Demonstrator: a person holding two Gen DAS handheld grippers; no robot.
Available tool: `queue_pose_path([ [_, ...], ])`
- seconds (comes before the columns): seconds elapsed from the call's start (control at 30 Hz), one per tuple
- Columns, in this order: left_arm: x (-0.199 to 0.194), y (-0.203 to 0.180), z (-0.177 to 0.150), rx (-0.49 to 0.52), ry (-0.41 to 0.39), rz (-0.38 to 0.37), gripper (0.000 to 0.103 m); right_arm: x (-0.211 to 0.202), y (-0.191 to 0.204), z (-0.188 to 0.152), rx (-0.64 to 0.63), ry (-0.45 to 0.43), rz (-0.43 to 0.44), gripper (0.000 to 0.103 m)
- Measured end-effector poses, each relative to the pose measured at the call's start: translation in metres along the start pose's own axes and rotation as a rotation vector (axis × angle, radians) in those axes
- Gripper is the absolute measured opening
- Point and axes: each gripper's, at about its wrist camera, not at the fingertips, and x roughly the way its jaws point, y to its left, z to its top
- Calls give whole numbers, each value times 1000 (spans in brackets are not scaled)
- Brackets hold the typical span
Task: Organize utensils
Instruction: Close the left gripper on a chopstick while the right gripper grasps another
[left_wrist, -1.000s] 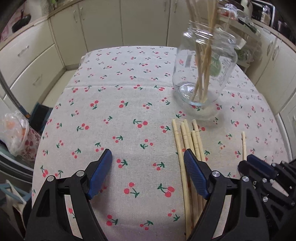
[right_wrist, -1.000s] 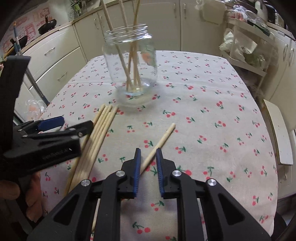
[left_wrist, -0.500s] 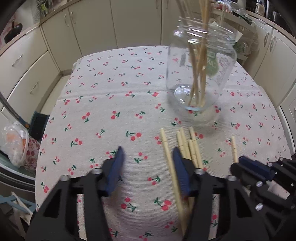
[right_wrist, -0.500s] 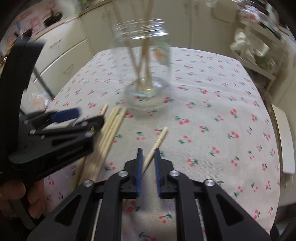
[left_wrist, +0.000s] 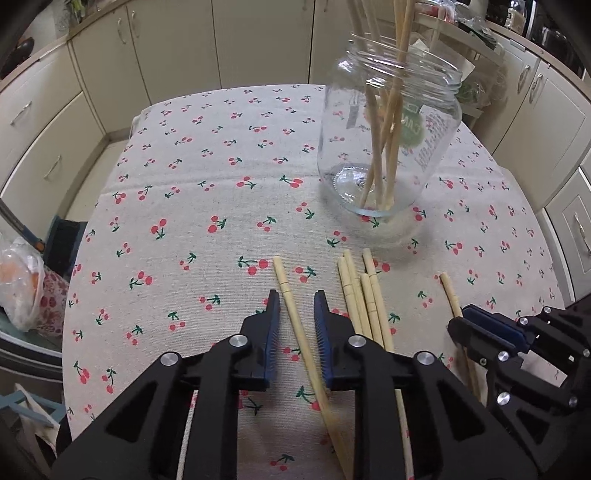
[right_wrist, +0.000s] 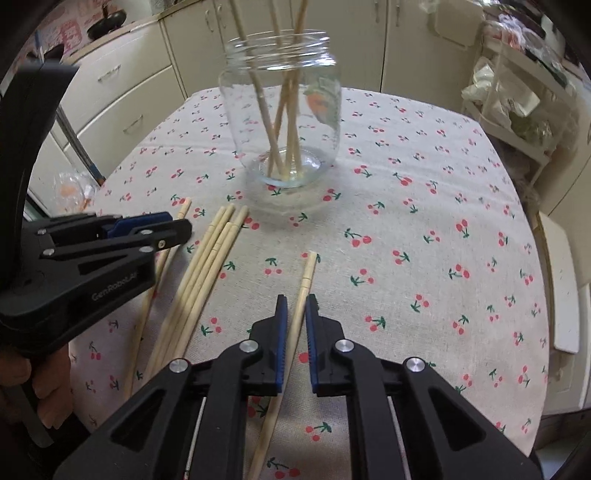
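Both my grippers straddle lone chopsticks at lower centre: left gripper (left_wrist: 296, 312) closing on chopstick (left_wrist: 295, 317), right gripper (right_wrist: 294, 314) near-shut around its chopstick (right_wrist: 303, 291), either may pivot short of glass jar (right_wrist: 280, 110).

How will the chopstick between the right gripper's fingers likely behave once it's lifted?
The chopstick looks like thin, straight bamboo, so it is probably stiff and light. It is gripped toward one end by the right gripper, so the long free end may swing or pivot. Its smooth, slim shaft could slip or roll if released on the tablecloth.
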Motion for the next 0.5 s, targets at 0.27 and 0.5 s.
queue_pose_path([
  [0.27,-2,-6,-4,39,-11,-11,5,-2,2,-4,-11,-2,13,7],
  [0.5,-20,4,-9,4,-24,-82,5,-9,-19,-12,149,13,170,6],
])
